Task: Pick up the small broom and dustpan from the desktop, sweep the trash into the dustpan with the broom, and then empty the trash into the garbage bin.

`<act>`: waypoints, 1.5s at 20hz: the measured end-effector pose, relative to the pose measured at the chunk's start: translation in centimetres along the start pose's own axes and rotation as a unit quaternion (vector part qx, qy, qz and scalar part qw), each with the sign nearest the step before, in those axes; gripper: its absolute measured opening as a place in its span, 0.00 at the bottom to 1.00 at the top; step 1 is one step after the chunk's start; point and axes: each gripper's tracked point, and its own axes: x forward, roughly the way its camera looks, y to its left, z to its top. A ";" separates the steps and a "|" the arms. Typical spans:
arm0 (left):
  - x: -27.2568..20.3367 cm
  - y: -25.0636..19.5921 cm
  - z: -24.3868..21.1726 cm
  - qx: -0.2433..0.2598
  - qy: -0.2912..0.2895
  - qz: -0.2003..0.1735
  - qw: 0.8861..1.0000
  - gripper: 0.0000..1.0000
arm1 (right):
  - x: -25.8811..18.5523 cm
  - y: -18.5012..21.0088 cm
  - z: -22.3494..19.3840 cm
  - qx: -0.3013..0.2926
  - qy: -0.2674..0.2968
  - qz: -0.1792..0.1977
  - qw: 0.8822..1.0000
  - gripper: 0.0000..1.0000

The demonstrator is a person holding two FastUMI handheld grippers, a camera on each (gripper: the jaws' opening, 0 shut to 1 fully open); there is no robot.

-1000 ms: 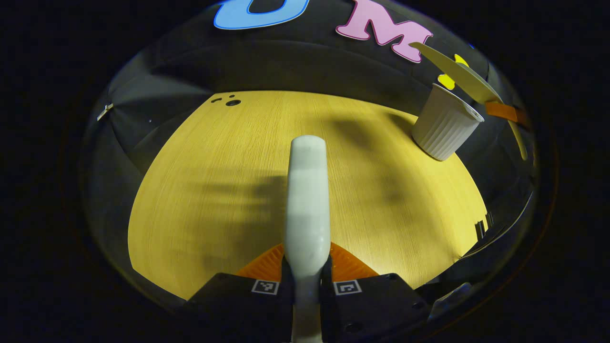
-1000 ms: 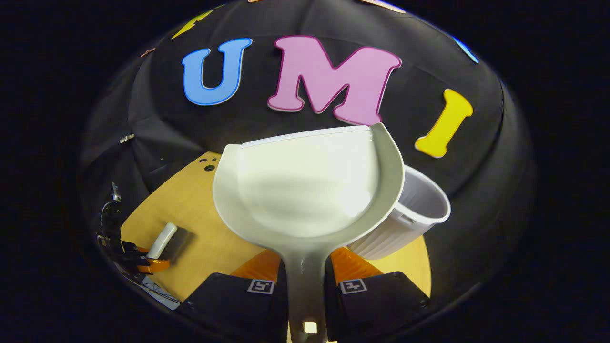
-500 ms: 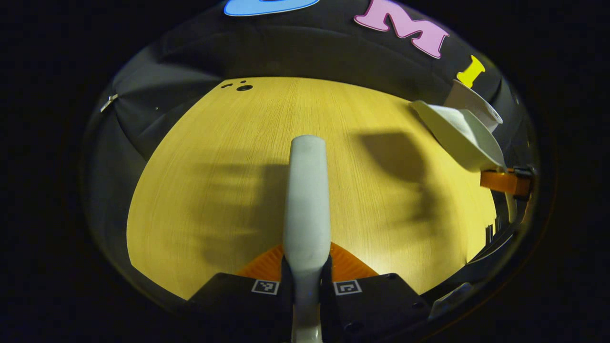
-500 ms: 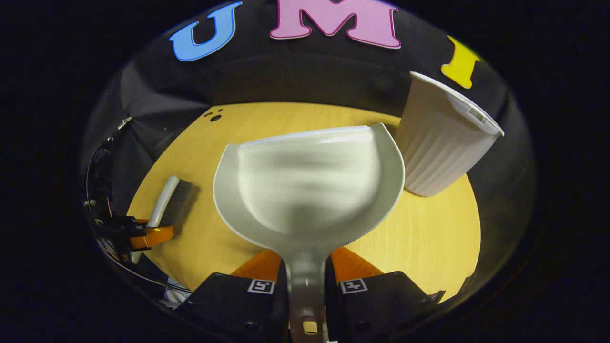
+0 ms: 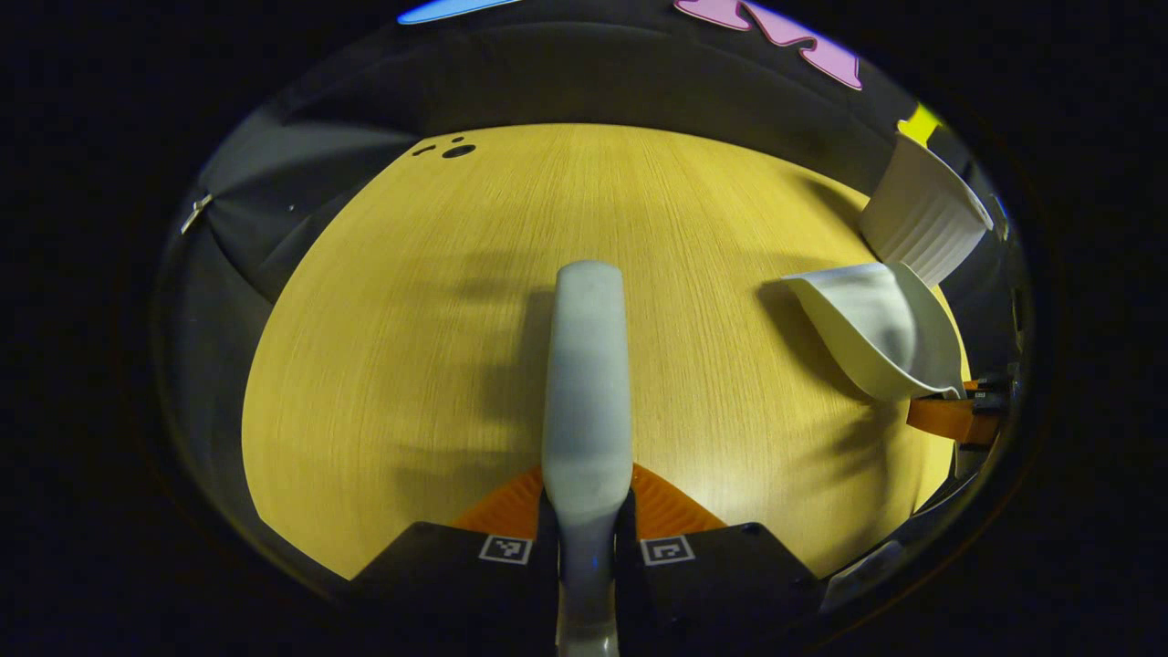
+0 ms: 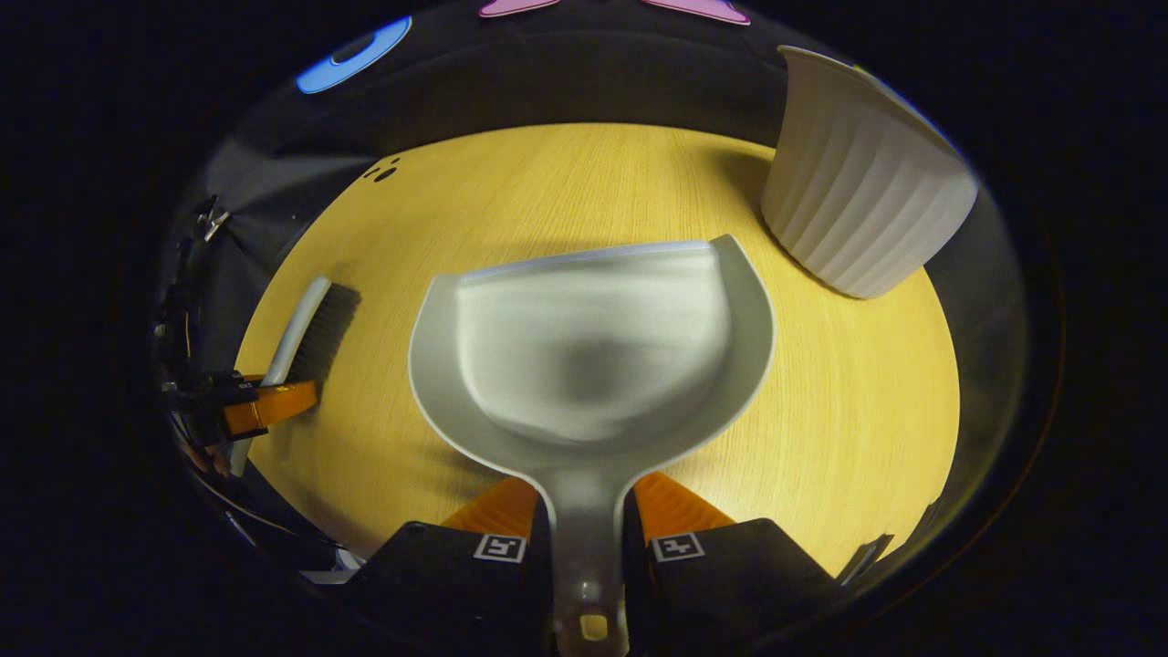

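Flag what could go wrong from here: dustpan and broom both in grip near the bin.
1. The right hand-held gripper pinches only the narrow handle of the dustpan; the wide pan could twist in the grip.
2. The ribbed white garbage bin stands close beside the pan's right edge; a sideways swing might knock it.
3. The left hand-held gripper holds the small broom by its handle end; it could pivot on setting down.

No readable text, brand or number appears on the dustpan [image 6: 593,365], the broom [image 5: 587,383] or the garbage bin [image 6: 858,201]. Small square coded markers [image 6: 497,547] sit on the gripper bodies, carrying patterns rather than letters.
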 end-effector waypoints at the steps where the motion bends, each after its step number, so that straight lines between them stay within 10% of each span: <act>1: 0.0 -0.1 0.1 0.009 0.004 0.006 1.000 0.30 | 0.4 0.1 -0.4 0.001 0.007 0.002 1.000 0.35; 11: 0.5 -0.1 0.2 0.027 0.004 0.030 0.999 0.40 | 0.5 1.1 -1.0 0.018 0.030 0.035 0.999 0.39; 14: -0.1 -0.2 0.8 0.012 -0.018 0.022 1.000 0.58 | 0.1 1.4 -1.0 0.024 0.028 0.041 0.998 0.45; 17: -2.7 -1.1 1.3 0.003 -0.049 0.006 0.999 0.99 | -1.3 1.6 -0.5 0.026 0.009 0.040 0.999 0.77; 18: -3.7 -1.2 1.5 0.003 -0.066 0.007 0.998 0.98 | -1.8 1.7 -0.4 0.027 0.000 0.040 0.999 1.00; 24: -13.0 -1.6 2.8 0.006 -0.176 0.011 0.984 0.97 | -9.7 1.9 2.7 0.018 -0.114 0.021 0.993 0.99; 30: -24.5 -1.8 4.1 0.008 -0.317 0.040 0.948 0.96 | -21.3 1.8 6.7 0.003 -0.278 0.009 0.961 0.99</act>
